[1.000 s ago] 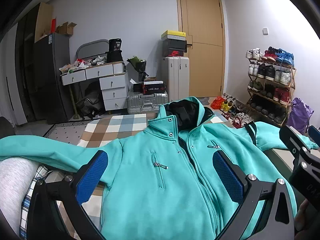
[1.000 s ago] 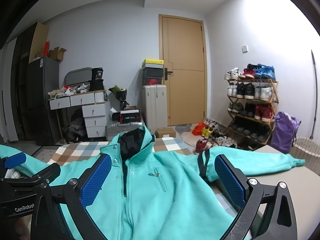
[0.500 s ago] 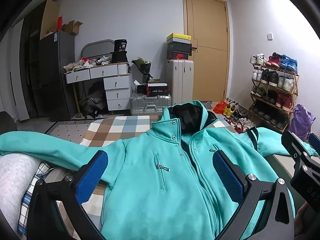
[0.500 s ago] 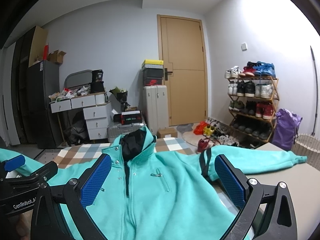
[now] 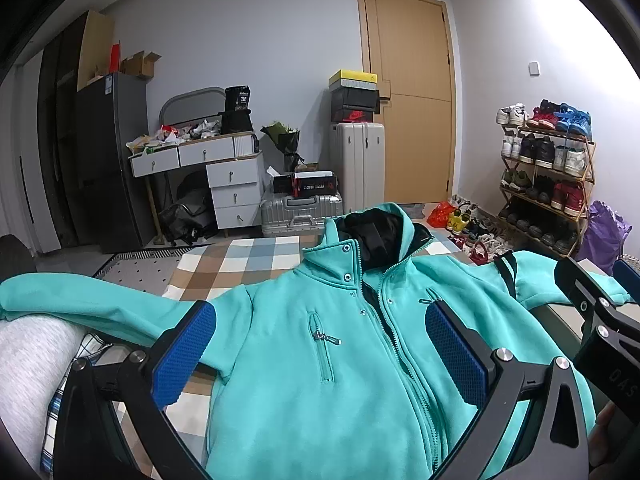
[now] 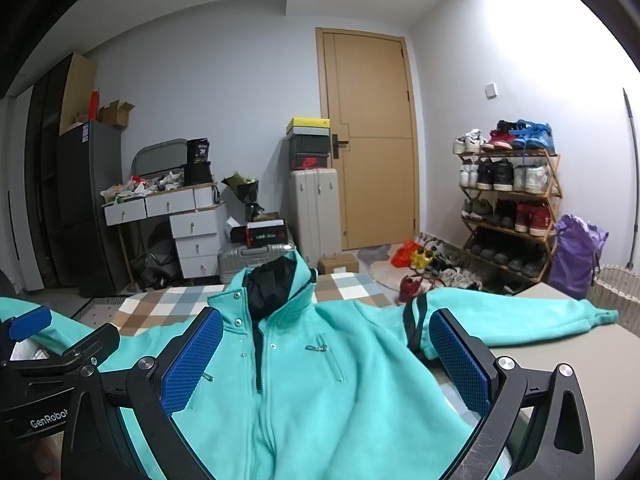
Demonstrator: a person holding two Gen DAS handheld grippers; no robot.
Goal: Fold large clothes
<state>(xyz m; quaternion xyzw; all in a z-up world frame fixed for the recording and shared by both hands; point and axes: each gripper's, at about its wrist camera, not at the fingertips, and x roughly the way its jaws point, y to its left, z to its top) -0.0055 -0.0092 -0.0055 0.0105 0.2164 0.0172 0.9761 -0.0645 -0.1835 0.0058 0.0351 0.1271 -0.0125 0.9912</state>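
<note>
A teal zip-up hooded jacket [image 5: 320, 340] lies front up on the bed, sleeves spread out to both sides, its black-lined hood [image 5: 376, 236] at the far end. It also shows in the right wrist view [image 6: 320, 380]. My left gripper [image 5: 320, 352] is open and empty, held above the jacket's left chest. My right gripper [image 6: 324, 360] is open and empty above the jacket's right chest. The right gripper shows at the right edge of the left wrist view [image 5: 600, 320]. The left gripper shows at the left edge of the right wrist view [image 6: 52, 360].
A checked bedspread [image 5: 240, 260] lies under the jacket. A grey pillow [image 5: 32, 360] lies at the left. Beyond the bed are a white drawer desk [image 5: 216, 176], suitcases [image 5: 356, 168], a wooden door [image 5: 412, 100], a shoe rack [image 5: 544, 176] and a purple bag [image 6: 576, 256].
Both grippers have tilted up a little, so the jacket sits lower in each view. Both stay open and empty. The jacket has not moved.
</note>
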